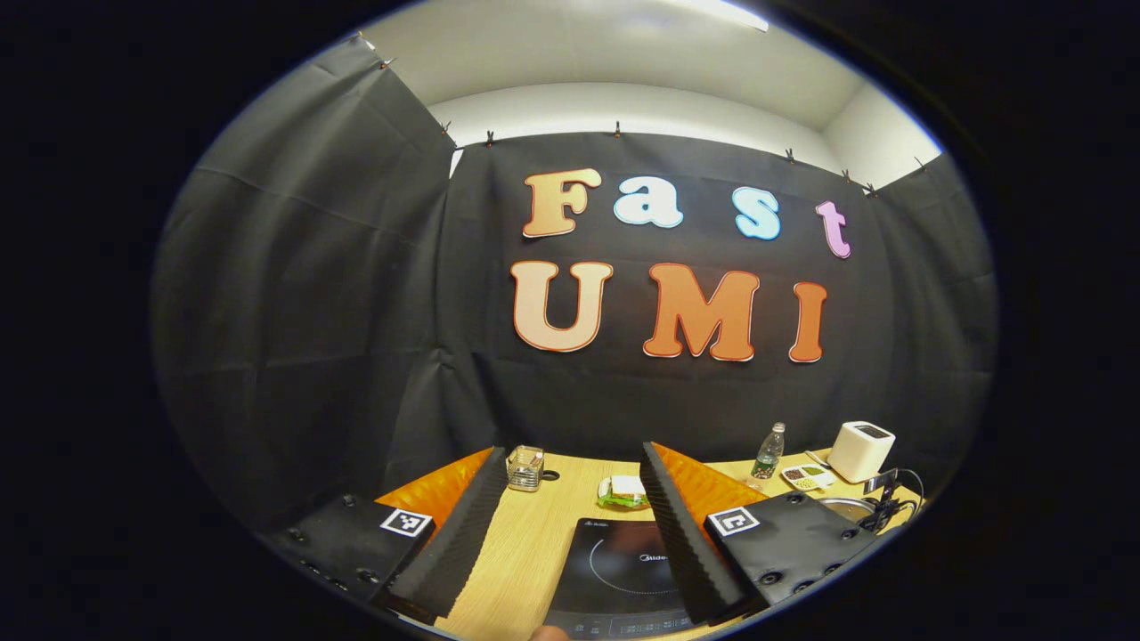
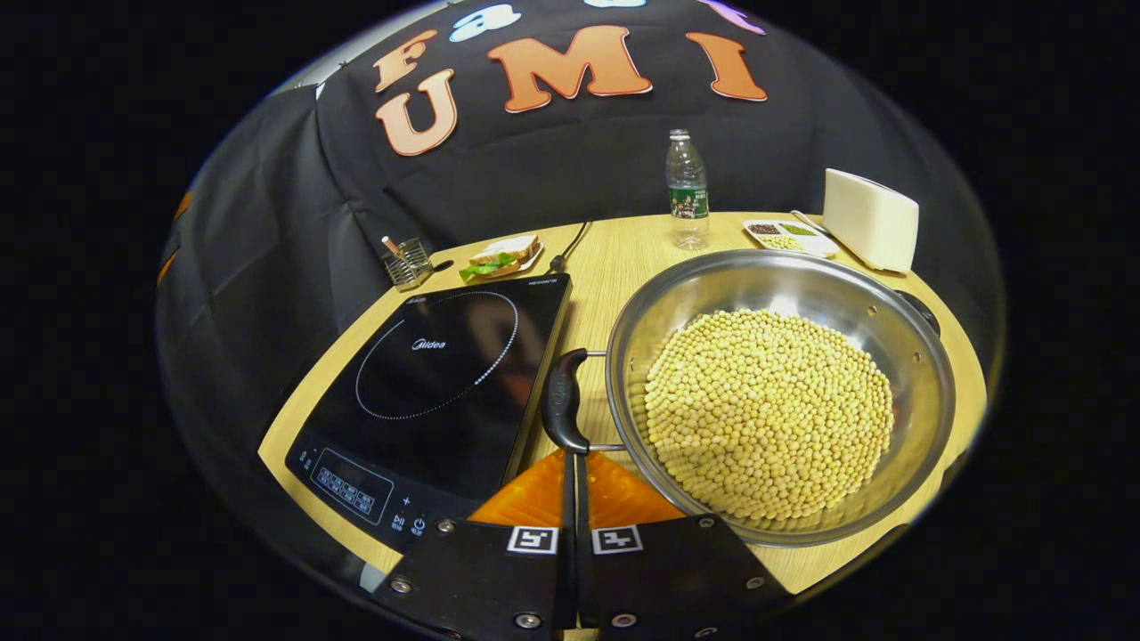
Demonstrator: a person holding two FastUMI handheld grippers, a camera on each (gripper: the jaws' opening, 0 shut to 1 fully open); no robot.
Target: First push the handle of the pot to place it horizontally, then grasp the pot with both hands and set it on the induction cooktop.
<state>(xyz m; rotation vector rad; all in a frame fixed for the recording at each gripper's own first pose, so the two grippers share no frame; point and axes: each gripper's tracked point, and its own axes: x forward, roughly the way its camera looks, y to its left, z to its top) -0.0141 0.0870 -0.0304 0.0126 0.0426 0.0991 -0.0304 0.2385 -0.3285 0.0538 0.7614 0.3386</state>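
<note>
Table of pale wood [image 2: 614, 267] bearing a flat black glass induction cooktop [image 2: 436, 383] and, just beside it, a wide steel pot [image 2: 917, 374] filled with yellow beans, its black loop handle [image 2: 563, 401] facing the cooktop. Right gripper [image 2: 574, 458], fingers pressed together and empty, sits at the handle's near end; left gripper [image 1: 570, 525] is wide open, holding nothing, above the cooktop. Pushing is best done slowly with the closed tips, so the handle swings level without spilling beans

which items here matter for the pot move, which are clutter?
Job: pot full of beans, its handle, induction cooktop, left gripper, right gripper.
Clutter: water bottle, sandwich plate, white toaster, snack tray, wire holder.
</note>
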